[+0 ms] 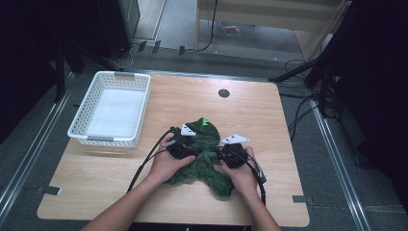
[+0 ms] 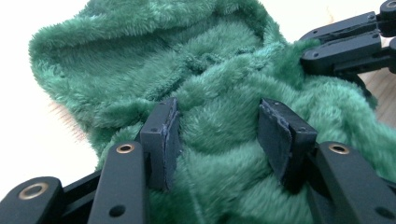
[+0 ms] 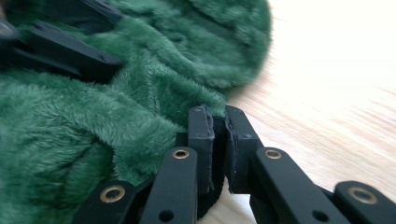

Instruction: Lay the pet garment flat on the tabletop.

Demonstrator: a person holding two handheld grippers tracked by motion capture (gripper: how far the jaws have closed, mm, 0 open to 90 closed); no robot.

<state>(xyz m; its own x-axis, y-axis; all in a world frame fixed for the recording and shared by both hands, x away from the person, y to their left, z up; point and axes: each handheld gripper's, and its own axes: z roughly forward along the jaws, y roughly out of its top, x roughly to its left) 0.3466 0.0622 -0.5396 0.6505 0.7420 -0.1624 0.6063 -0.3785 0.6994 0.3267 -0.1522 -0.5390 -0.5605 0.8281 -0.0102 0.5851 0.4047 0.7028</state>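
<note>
Centrally, a crumpled dark green plush fleece garment (image 1: 204,156) with a small bright green tag lay on the light wooden table (image 1: 269,130), toward its near edge. On the garment's left side, the left gripper (image 2: 219,135) pressed into the pile with its 2 jaws spread apart. At the garment's right edge, the right gripper (image 3: 219,140) had its jaws together, with no fleece visibly between them. Left of the garment and farther back stood a white perforated plastic basket (image 1: 79,120).
</note>
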